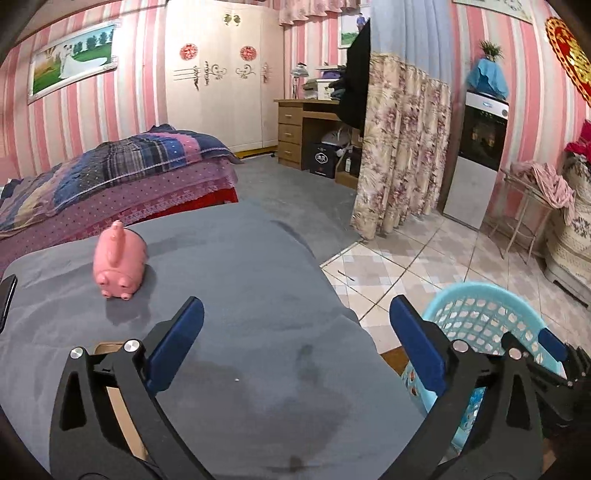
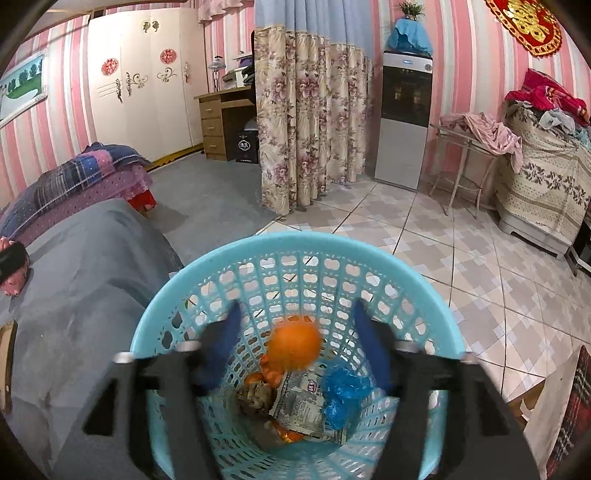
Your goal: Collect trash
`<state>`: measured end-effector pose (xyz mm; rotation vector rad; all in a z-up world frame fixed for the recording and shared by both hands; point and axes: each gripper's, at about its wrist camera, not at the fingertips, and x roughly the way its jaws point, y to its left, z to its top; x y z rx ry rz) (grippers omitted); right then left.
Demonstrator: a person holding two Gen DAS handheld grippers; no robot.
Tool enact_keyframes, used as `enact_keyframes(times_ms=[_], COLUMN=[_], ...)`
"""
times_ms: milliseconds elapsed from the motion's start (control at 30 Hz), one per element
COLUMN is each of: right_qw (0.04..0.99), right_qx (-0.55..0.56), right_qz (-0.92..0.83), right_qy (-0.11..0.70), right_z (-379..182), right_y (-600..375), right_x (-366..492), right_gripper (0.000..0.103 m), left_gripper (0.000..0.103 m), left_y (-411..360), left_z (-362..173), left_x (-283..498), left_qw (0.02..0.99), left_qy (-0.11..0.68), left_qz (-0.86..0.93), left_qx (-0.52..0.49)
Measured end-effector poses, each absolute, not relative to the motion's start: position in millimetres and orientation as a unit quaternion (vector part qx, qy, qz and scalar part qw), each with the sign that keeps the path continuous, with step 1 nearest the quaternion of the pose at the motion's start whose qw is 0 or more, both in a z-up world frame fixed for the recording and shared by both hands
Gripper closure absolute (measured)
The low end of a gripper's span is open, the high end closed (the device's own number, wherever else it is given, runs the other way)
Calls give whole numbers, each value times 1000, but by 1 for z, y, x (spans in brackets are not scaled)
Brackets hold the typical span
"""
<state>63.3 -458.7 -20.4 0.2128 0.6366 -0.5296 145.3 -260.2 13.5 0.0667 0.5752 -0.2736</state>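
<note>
A gold double-happiness character can be made out on the red wall hanging [image 2: 526, 26] at the upper right of the right wrist frame; the same hanging [image 1: 570, 55] is cut by the upper right edge of the left wrist frame. A white round emblem is seen on the black box [image 1: 322, 159] under the desk, at upper centre of the left wrist frame, but it cannot be read. Print and a small red and blue oval logo are seen on the crumpled wrapper [image 2: 301, 404] in the basket [image 2: 177, 295], too blurred to be read.
</note>
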Motion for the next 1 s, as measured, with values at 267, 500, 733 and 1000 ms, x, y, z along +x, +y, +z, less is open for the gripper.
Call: enact_keyframes(times_ms=[267,500,733,1000], right_qw=[915,923,942,955], right_qx=[104,104,68,78], right_qz=[-254,-233,-201,-153], right_qy=[295,287,261,242], right_z=[-14,-3,15,28], right_y=[-448,-424,-382,-327], right_x=[64,67,53,14], right_gripper=[7,5,4,5], left_gripper=[6,6,6,6], left_y=[-241,-210,-152,-91], left_z=[24,30,45,38], left_x=[140,132,95,32], left_qw=[954,954,959,966], left_qy=[272,282,270,256], left_qz=[-124,-103,-80,-39], left_qx=[29,13,-32,-14])
